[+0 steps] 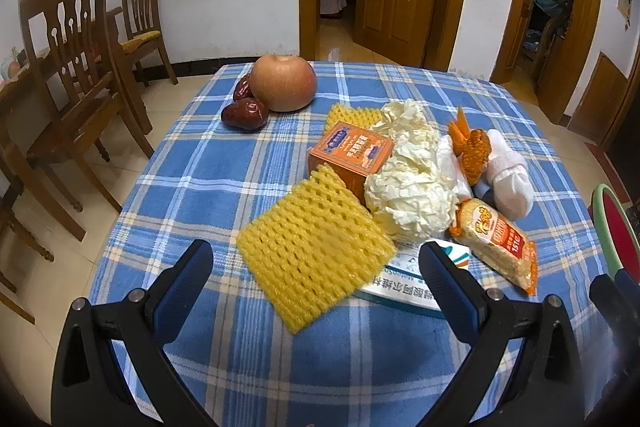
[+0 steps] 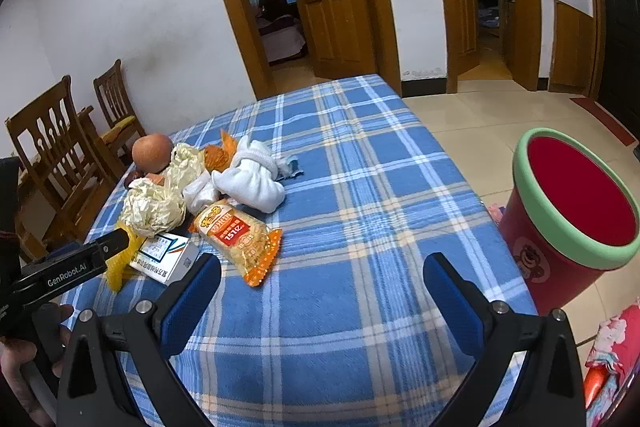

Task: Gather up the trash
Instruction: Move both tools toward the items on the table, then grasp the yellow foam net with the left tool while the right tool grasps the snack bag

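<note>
Trash lies on the blue plaid table (image 1: pixel 224 183): a yellow foam net (image 1: pixel 312 251), an orange box (image 1: pixel 348 155), crumpled cream paper (image 1: pixel 408 199), an orange snack packet (image 1: pixel 496 243), a white flat box (image 1: pixel 404 287), an orange wrapper (image 1: pixel 472 147). My left gripper (image 1: pixel 316 267) is open, its fingers either side of the foam net, just above it. My right gripper (image 2: pixel 320 275) is open and empty over bare cloth, right of the snack packet (image 2: pixel 240 239). A red bin with a green rim (image 2: pixel 576 211) stands on the floor at the table's right.
An apple (image 1: pixel 284 83) and two red dates (image 1: pixel 244 115) sit at the table's far left. A rolled white cloth (image 1: pixel 508 175) lies by the wrappers. Wooden chairs (image 1: pixel 68 75) stand to the left. Open doorways are behind.
</note>
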`<state>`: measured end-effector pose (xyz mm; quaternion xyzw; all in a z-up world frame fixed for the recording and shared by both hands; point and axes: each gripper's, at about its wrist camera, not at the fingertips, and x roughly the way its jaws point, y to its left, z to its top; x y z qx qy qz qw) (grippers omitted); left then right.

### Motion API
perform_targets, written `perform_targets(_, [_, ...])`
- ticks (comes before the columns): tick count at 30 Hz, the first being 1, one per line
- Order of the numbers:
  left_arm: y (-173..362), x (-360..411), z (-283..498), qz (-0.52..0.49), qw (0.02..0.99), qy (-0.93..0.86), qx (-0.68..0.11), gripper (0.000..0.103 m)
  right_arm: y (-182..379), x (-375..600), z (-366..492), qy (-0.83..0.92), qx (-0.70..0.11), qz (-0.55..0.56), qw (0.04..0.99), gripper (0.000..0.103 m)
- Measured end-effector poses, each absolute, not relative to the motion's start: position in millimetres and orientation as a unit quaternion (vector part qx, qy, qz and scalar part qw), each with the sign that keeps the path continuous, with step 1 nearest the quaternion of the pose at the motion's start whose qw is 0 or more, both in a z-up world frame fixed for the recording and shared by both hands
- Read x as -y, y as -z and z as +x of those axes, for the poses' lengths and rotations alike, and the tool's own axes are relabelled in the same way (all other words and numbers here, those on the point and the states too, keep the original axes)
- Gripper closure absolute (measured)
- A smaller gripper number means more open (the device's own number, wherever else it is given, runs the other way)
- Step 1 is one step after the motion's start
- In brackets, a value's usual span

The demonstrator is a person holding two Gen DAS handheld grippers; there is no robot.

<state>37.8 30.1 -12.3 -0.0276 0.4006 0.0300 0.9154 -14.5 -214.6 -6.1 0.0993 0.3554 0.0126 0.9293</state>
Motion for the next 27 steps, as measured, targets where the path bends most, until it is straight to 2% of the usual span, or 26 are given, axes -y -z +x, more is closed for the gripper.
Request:
perform_targets(12, [19.0,-36.5,49.0,-0.038,0.912,-0.031,-0.408,0.005,14.3,190.8,14.4,-0.044,-0.381,0.073,0.92,0.0])
perform_targets(16, [20.3,-36.6,53.9,-0.046,0.912,-0.017,-0.408,0.013,19.3,180.9,24.3,-0.049,-0.389,0.064,0.918,0.0])
perform_targets(20, [22.4,-35.9,56.2,-0.052,0.911,-0.009,-0.409,0.017,25.7,172.2,35.7,-0.055,-0.403,0.057,0.912,0.0])
perform_targets(27, [26.5,-37.8,60.1,-0.056,0.909,-0.007,-0.413,0.017,34.5,161.7,51.6,-0.064,-0.416,0.047,0.906,0.0])
